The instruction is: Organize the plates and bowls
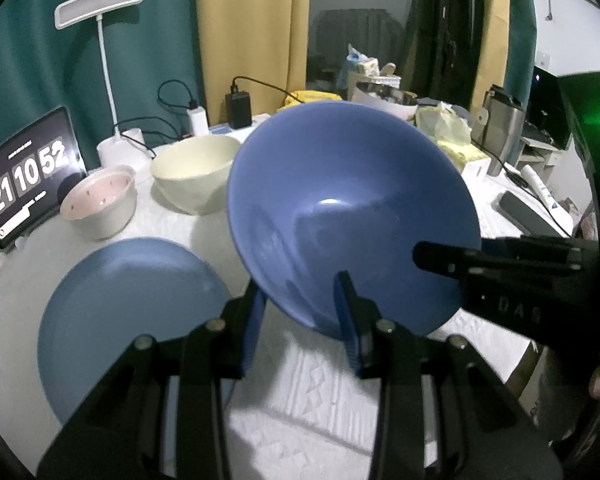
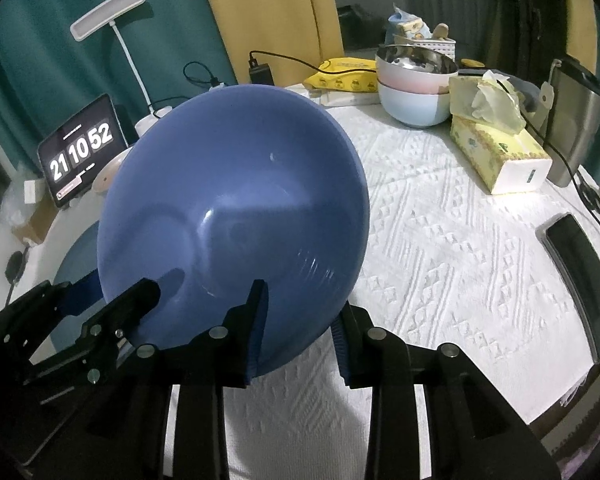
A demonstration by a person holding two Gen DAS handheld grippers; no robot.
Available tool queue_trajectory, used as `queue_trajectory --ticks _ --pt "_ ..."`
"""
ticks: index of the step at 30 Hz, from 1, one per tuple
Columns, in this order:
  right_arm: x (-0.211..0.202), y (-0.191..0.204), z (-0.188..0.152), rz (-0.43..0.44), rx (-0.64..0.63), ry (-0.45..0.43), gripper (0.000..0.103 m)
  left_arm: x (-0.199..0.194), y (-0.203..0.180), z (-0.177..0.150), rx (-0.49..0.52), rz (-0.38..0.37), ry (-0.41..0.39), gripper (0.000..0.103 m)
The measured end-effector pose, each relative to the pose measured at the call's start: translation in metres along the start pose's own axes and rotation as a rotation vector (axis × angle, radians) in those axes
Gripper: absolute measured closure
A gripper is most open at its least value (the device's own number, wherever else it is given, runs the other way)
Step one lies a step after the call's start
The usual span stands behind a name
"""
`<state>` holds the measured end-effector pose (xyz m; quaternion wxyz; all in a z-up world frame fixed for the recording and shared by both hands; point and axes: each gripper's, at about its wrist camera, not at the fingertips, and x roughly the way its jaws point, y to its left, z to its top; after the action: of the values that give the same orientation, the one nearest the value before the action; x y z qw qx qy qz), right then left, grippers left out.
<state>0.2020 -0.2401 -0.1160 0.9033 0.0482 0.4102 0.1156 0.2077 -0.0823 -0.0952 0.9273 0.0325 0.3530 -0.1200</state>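
**Blue Bowl Tilted Above the Table, Others Resting**

A large blue bowl point(image 1: 352, 216) filled the frame's centre, tipped steeply with its glossy inside facing the camera. At lower left a blue plate point(image 1: 128, 320) lay flat on the white cloth. Above it, at upper left, a cream bowl point(image 1: 194, 184) and a smaller pink-lined bowl point(image 1: 100, 208) stood upright, side by side.

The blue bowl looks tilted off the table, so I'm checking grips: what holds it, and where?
Both grippers hold the blue bowl by its near rim: left gripper, right gripper beside it.
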Motion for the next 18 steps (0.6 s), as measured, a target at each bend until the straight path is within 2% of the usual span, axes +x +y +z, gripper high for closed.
queue_trajectory --ticks 14,18 --pt "0.001 -0.009 0.007 -0.025 0.012 0.002 0.071 0.005 0.004 -0.001 -0.002 0.003 0.032 0.066" --pt "-0.001 -0.015 0.011 -0.038 0.023 -0.009 0.07 0.005 0.002 0.0 0.019 0.005 0.02 0.066"
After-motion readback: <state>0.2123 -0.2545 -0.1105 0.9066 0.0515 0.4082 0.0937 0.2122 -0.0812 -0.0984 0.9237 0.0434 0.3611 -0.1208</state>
